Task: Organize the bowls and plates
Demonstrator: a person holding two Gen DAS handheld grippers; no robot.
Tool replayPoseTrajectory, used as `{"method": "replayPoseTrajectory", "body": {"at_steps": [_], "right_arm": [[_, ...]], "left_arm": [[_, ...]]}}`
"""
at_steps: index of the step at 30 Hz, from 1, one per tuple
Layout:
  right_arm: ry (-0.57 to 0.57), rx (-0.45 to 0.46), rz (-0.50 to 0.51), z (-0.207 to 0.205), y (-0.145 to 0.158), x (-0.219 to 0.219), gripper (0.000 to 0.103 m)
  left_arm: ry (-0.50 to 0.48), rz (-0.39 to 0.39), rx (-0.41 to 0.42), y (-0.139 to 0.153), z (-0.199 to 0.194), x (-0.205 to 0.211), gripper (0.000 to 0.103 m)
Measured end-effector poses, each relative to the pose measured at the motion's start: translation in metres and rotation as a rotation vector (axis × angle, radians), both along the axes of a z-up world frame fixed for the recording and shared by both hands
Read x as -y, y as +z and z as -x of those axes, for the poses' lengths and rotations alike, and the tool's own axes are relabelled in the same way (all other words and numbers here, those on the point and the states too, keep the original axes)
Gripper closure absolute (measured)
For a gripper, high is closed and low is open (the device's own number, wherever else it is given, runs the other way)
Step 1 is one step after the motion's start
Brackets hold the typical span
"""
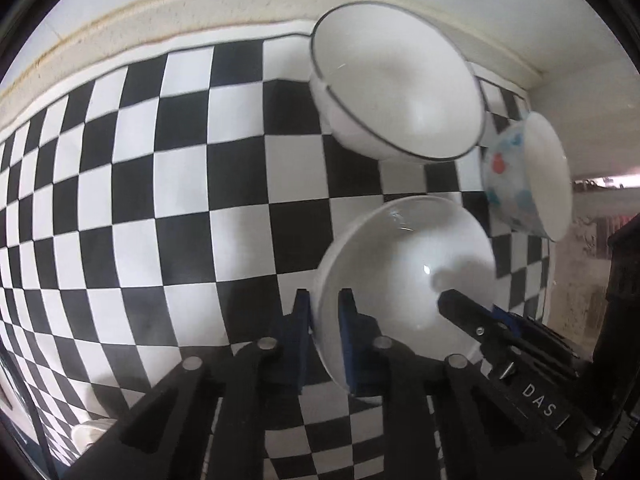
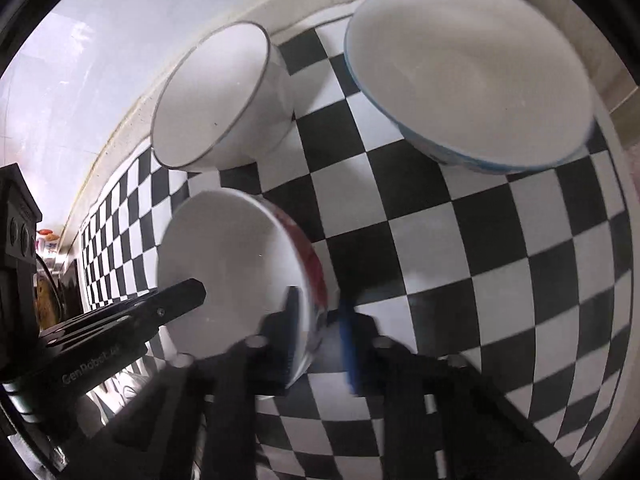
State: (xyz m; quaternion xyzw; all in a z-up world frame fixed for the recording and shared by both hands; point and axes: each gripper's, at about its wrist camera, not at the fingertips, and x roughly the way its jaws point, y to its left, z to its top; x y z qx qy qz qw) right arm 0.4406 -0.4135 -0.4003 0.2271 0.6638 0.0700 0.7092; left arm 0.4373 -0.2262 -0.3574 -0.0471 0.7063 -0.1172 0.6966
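Note:
Three bowls stand on the black-and-white checkered cloth (image 1: 160,184). In the left wrist view, my left gripper (image 1: 325,312) is shut on the rim of a white bowl (image 1: 404,276). My right gripper's finger (image 1: 464,308) reaches into the same bowl from the right. Beyond it are a white bowl with a dark rim line (image 1: 396,84) and a bowl with coloured dots (image 1: 528,176). In the right wrist view, my right gripper (image 2: 322,312) straddles the rim of the same bowl (image 2: 228,268), whose outside is red-patterned, its jaws a little apart. The dark-rimmed bowl (image 2: 212,100) and a blue-rimmed bowl (image 2: 472,76) lie beyond.
A cream wall edge (image 1: 120,20) borders the cloth at the back. A dark appliance (image 2: 16,216) stands at the left of the right wrist view. A small white dish (image 1: 90,434) shows at the bottom left of the left wrist view.

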Motion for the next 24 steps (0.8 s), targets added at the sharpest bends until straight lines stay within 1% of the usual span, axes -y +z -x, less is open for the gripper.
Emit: {"method": "replayPoseTrajectory", "body": {"at_steps": [8,11,14,18,22,24], "right_arm": [[0.046,0.011,0.012,-0.002,0.000,-0.006,0.091],[0.047,0.023,0.021,0.003,0.006,-0.009,0.092],[0.042,0.039,0.013,0.014,0.018,-0.003,0.092],[0.062,0.059,0.018,0.037,0.038,-0.001,0.092],[0.105,0.063,0.037,0.079,0.052,-0.002,0.092],[0.118,0.057,0.041,0.097,0.054,-0.003,0.092]], "left_arm": [[0.043,0.013,0.004,-0.005,-0.001,-0.004,0.095],[0.032,0.010,0.022,0.001,0.002,-0.002,0.095],[0.024,0.018,0.042,0.014,0.009,-0.001,0.095],[0.022,0.042,0.056,0.033,0.030,-0.001,0.095],[-0.013,0.039,0.068,0.050,0.069,0.002,0.095],[-0.019,0.043,0.059,0.051,0.086,0.002,0.095]]}}
